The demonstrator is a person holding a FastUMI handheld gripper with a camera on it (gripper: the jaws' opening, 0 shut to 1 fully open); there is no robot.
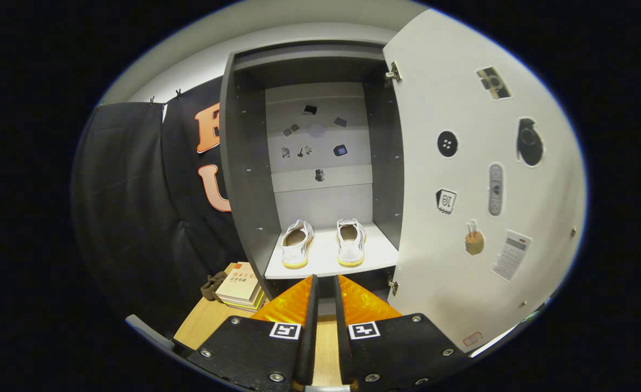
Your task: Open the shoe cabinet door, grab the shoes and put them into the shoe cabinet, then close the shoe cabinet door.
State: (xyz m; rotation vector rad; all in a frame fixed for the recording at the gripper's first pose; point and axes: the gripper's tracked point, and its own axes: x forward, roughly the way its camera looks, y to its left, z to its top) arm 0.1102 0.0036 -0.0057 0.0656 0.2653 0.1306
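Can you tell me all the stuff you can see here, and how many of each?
shoe cabinet: one, dark grey sides, pale back, straight ahead beyond the fingers.
cabinet door: one, white, swung open on the cabinet's right.
shoes: two, white with yellowish soles, side by side on the cabinet's shelf, heels toward us.
stickers: several, mostly dark, on the door's inner face and the cabinet's back panel.
books: a small stack, on the wooden surface left of the cabinet.
small brown thing: one, beside the books; cannot tell what.
gripper: one, fingers close together with a narrow gap, holding nothing, just below the shelf.
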